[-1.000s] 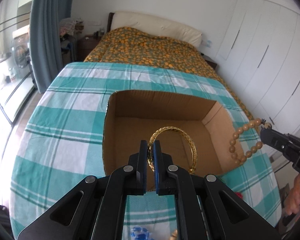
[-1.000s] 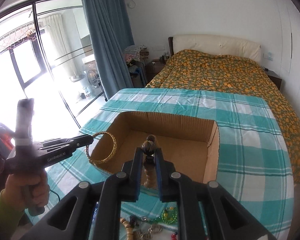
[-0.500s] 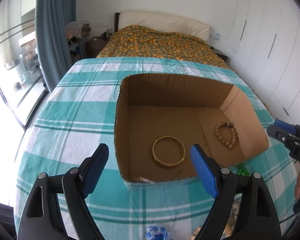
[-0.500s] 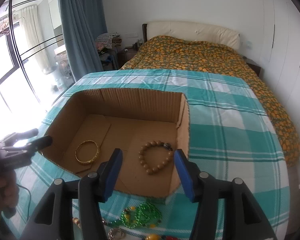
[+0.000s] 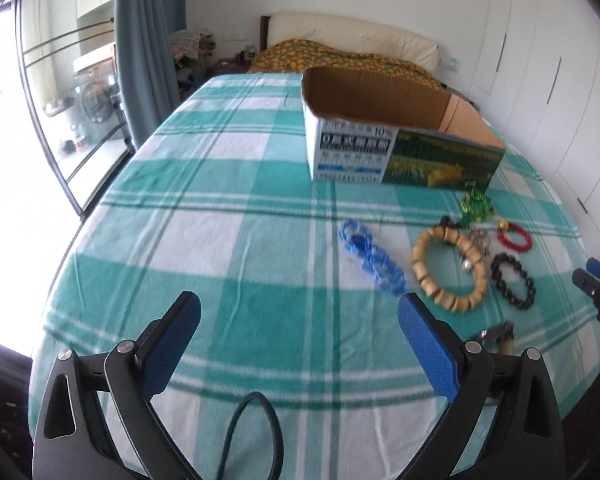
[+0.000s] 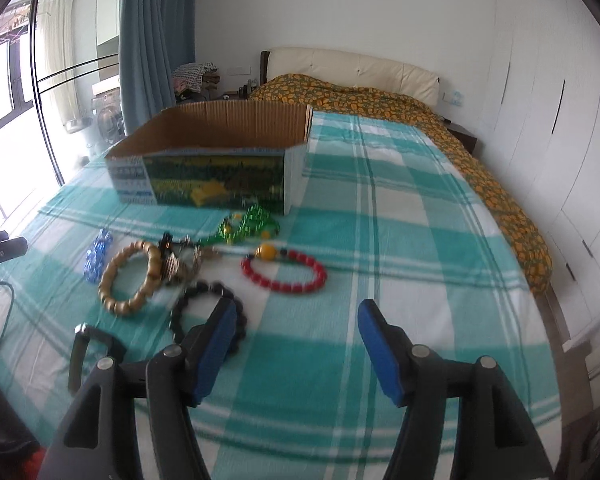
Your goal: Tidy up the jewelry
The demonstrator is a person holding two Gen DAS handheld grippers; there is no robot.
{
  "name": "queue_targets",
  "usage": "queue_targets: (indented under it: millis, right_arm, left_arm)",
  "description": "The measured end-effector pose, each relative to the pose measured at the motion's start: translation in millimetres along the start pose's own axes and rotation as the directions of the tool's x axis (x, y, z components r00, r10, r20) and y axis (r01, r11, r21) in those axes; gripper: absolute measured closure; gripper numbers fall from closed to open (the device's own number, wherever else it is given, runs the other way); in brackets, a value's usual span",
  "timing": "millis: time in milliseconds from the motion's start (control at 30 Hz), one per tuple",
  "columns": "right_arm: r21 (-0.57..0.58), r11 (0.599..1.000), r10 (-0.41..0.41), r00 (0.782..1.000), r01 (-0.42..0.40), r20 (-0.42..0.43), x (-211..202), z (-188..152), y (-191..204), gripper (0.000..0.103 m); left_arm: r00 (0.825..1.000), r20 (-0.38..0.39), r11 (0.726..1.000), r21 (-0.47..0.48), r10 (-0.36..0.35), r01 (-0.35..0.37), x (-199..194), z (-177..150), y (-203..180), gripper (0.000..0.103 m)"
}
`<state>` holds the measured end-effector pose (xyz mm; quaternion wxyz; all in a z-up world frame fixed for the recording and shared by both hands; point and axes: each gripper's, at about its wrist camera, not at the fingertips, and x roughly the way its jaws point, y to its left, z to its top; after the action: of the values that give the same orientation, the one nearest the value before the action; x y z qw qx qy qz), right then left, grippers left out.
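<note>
Cardboard box [image 5: 400, 136] on the teal checked tablecloth [image 5: 220, 216] now sits farther off, both cameras pulled back from over it; its inside is no longer visible. Left gripper [image 5: 300, 320]: jaws have just been opening, wide apart, nothing between them. Right gripper [image 6: 296, 332]: also just opening, about half spread, empty. In front of the box lie the wooden bead bracelet [image 5: 450, 268], black bead bracelet [image 5: 514, 280], red bead bracelet [image 6: 284, 272], blue chain [image 5: 370, 254] and green beads [image 6: 248, 222].
</note>
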<state>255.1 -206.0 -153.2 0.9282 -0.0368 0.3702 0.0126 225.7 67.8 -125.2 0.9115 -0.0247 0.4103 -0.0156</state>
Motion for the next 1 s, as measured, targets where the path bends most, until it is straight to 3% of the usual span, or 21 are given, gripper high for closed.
queue_targets:
  millis: [100,233,667,1000]
  right_arm:
    - [-0.018,1.000,-0.026,0.999,0.025,-0.030,1,-33,6,0.038]
    - [0.036,0.999,0.000,0.998,0.003,-0.068,4,-55,3,0.038]
    - [0.066,0.997,-0.027,0.998,0.031,-0.064,9,-64,-5,0.038]
    - [0.074,0.997,-0.029,0.999,0.032,-0.033,10,-67,-2,0.027]
  left_arm:
    - [1.000,-0.023,1.000,0.006,0.016,-0.016,3,-21,-7,0.004]
    - [0.999,-0.042,0.999,0.026,0.027,-0.026,6,-39,-19,0.004]
    - [0.996,-0.077,0.999,0.010,0.046,-0.045,29,-59,-23,0.004]
    - [0.998,-0.035,0.998,0.014,0.056,-0.055,27,-64,-25,0.000]
